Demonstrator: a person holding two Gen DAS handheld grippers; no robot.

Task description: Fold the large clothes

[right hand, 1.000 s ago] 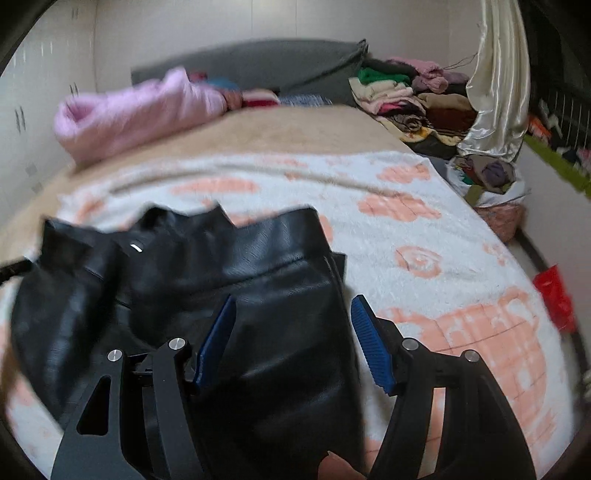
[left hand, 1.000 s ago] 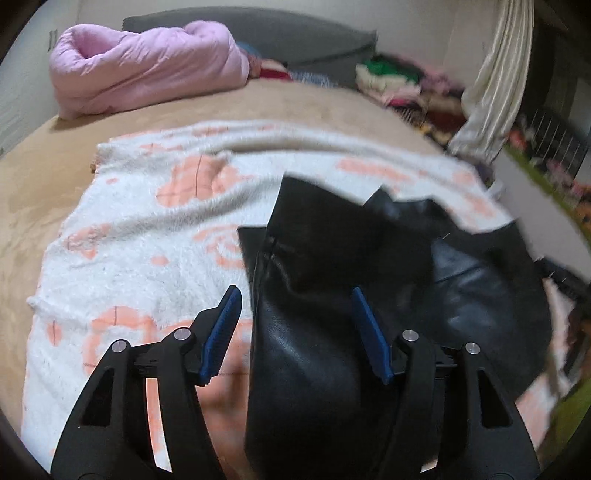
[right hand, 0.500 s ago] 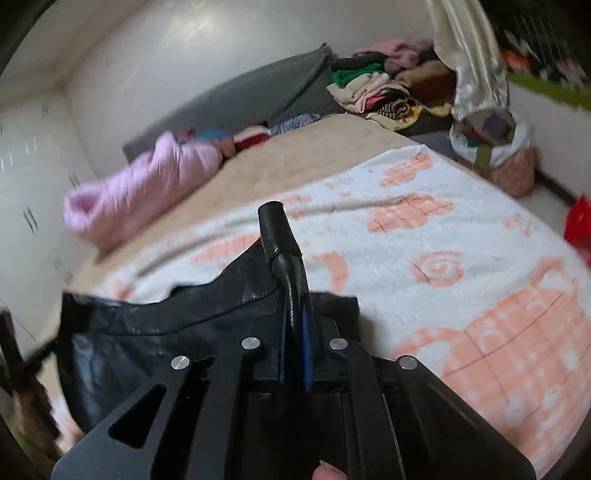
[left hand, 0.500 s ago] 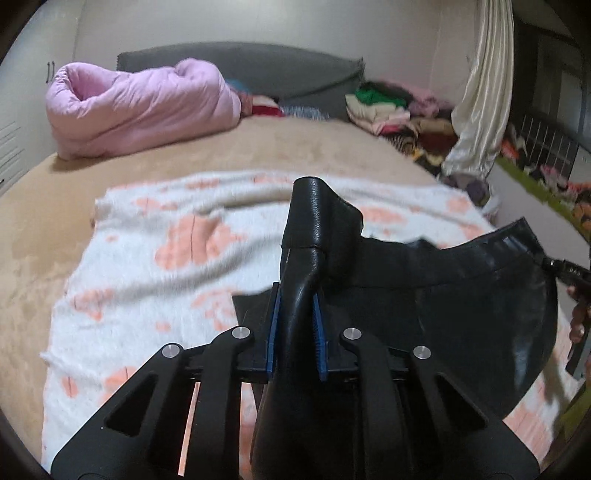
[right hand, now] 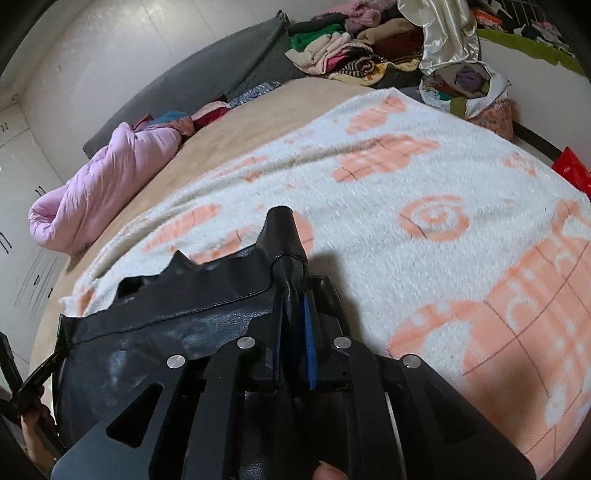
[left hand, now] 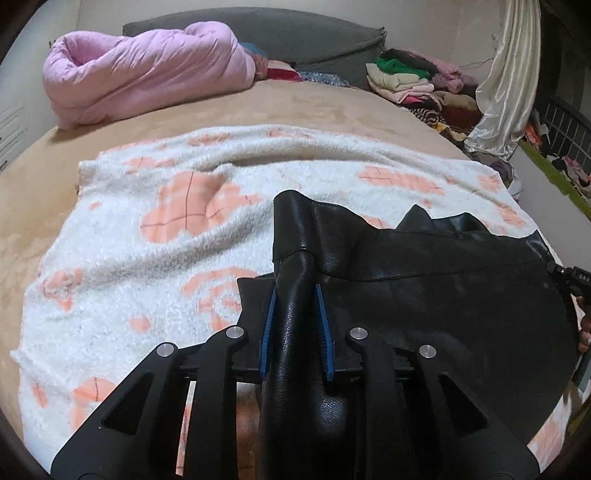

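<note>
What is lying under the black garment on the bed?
Under the black garment lies a white blanket with orange patterns, over a tan cover. The blanket shows all around the garment; the part directly beneath it is hidden, so anything else there cannot be seen.

Right tongs [right hand: 293, 317] on black leather garment [right hand: 177, 332]

A home bedroom: a bed [left hand: 258, 110] with a pink quilt [left hand: 147, 77], a grey headboard [left hand: 295, 33], and heaped clothes [left hand: 417, 81].
</note>
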